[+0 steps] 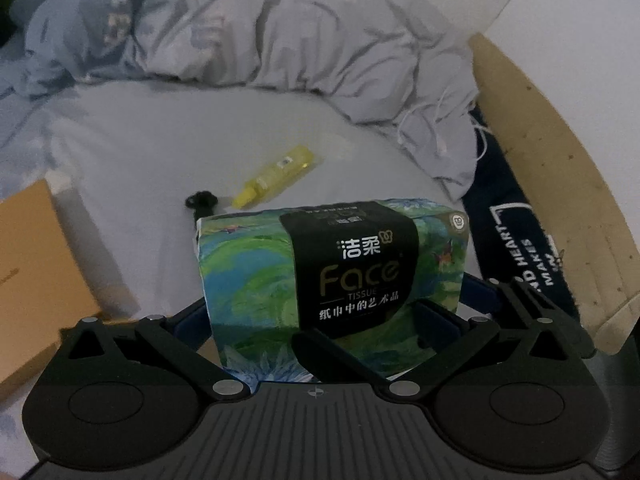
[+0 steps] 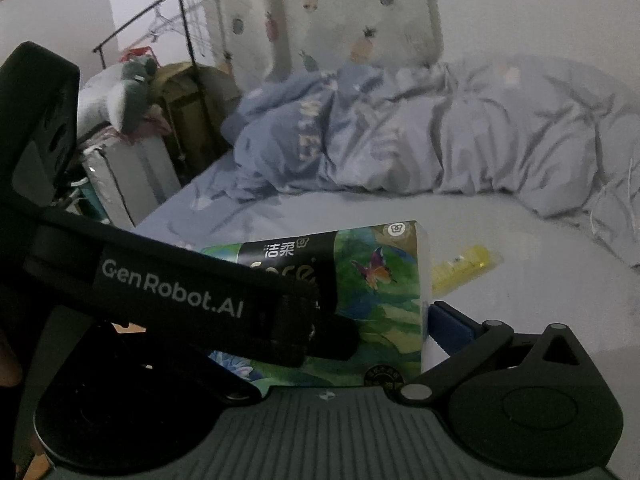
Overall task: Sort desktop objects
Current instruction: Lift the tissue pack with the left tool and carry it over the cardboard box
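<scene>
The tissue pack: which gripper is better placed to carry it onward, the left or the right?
Probably the left. The left gripper has the tissue pack centred between its fingers, which press both sides. The right gripper is wide open; the left one crosses its view, and only one finger is near the pack.

— What do we have along the top of the frame?
— A crumpled blue duvet [image 1: 248,28], and in the right wrist view a pineapple-print curtain [image 2: 320,8].
— And at upper left there?
— We see a clothes rack [image 2: 160,12] above a plush toy [image 2: 128,92].
</scene>
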Action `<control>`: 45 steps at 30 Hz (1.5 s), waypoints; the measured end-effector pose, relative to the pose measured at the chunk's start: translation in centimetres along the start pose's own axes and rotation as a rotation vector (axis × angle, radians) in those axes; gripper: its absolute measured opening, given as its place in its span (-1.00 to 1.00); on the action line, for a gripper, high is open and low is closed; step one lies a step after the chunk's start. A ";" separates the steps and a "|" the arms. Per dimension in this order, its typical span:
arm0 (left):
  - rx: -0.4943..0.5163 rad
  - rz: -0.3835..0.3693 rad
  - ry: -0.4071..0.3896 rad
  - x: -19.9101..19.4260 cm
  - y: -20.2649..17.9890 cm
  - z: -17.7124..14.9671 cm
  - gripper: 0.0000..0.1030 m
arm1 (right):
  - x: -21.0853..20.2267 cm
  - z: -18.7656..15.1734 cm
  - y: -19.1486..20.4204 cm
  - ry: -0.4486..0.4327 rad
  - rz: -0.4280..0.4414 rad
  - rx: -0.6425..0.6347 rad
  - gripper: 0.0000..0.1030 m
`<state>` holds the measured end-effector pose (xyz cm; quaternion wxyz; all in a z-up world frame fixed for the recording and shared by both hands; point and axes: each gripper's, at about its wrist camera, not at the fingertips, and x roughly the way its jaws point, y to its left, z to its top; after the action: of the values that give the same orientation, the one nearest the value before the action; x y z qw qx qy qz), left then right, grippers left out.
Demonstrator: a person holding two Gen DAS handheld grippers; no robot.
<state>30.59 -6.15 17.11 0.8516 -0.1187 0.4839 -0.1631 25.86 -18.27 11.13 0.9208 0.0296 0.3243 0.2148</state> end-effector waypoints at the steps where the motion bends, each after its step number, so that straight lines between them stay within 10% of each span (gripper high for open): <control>1: 0.000 -0.001 -0.009 -1.0 0.0 -0.4 1.00 | -0.7 0.1 0.6 -0.006 -0.001 -0.007 1.00; 19: -0.012 0.039 -0.061 -10.1 1.8 -8.5 1.00 | -5.9 -2.8 8.4 -0.011 0.036 -0.055 1.00; 45: -0.094 0.069 0.072 -2.4 9.4 -17.4 1.00 | -1.0 -12.7 10.8 0.149 0.072 -0.026 1.00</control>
<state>15.99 2.64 6.90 0.8322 -0.1361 0.5251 -0.1149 13.39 -10.01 3.82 0.8861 0.0132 0.3876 0.2537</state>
